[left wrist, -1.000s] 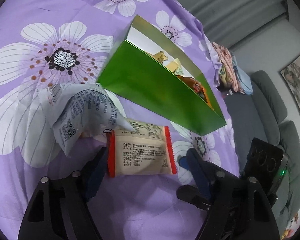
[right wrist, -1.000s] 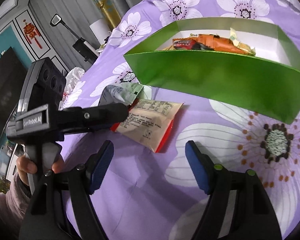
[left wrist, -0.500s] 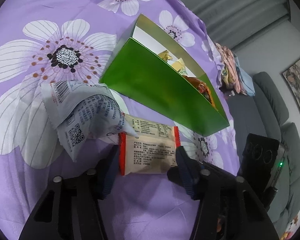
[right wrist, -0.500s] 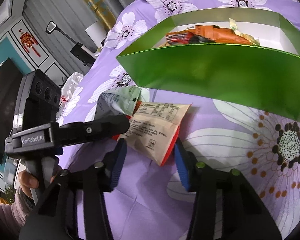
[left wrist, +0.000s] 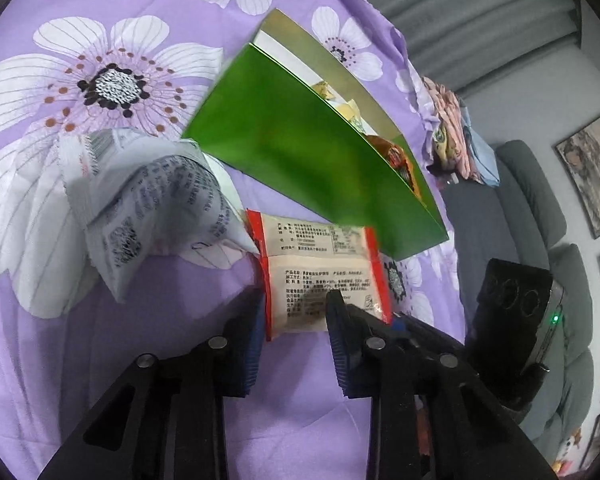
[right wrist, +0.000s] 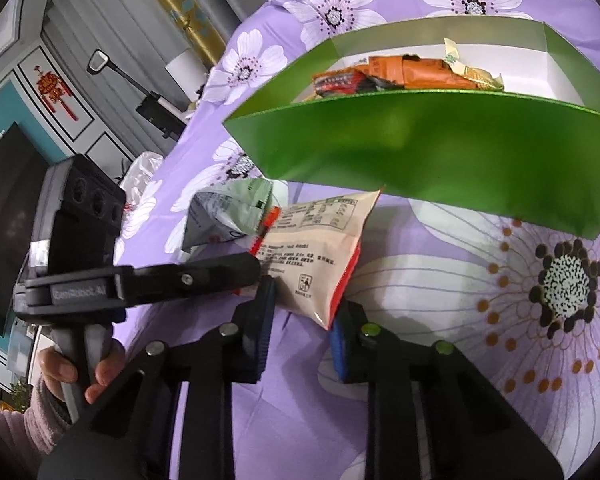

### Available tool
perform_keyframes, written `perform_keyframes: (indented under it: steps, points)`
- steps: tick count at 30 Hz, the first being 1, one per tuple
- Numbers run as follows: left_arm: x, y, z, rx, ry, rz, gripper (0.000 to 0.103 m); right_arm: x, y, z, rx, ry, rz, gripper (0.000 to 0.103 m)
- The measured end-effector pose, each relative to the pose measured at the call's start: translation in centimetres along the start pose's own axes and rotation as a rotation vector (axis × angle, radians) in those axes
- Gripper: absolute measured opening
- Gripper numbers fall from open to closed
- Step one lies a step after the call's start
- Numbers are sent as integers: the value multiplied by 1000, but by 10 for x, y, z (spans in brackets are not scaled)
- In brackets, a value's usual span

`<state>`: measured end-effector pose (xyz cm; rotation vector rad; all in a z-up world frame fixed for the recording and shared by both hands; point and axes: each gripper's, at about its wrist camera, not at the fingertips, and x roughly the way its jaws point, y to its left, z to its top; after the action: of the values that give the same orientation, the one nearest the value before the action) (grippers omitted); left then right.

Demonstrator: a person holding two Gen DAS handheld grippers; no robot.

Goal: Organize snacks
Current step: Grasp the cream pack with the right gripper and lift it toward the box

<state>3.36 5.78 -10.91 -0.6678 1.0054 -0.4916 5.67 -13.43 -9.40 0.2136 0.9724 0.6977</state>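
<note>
A cream snack packet with red ends (left wrist: 320, 276) (right wrist: 316, 252) lies on the purple flowered cloth just in front of the green box (left wrist: 300, 152) (right wrist: 440, 152). My left gripper (left wrist: 296, 312) has closed on one end of the packet. My right gripper (right wrist: 304, 304) has closed on its other end from the opposite side. A crumpled white printed packet (left wrist: 152, 208) (right wrist: 224, 212) lies beside it, touching its red edge. The box holds orange and yellow snack packets (right wrist: 400, 72).
The cloth-covered table drops off behind the box. A grey sofa (left wrist: 540, 200) with folded clothes (left wrist: 452, 136) stands beyond it in the left wrist view. A dark screen and wall fill the left of the right wrist view.
Both grippers have moved in toward the cream packet and their jaws have narrowed from wide open to closed on its two ends. The packet has lifted slightly toward the box.
</note>
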Motion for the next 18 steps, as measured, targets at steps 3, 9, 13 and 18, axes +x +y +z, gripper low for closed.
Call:
perform_keyframes:
  steps: [3,9,13,18]
  points:
    - [-2,-1,-1,0,0,-6,27,-4,2,-1,-12,-3,0,22]
    - [-6,-8,-4,12,-12,-28,27,-12,2,-1,-9,-25,16,21]
    - [-9,-15,-4,26,-24,-35,27,-19,5,0,-21,-36,18,21]
    - [-15,-23,-6,50,-43,-34,27,-26,11,1,-36,-53,20,21]
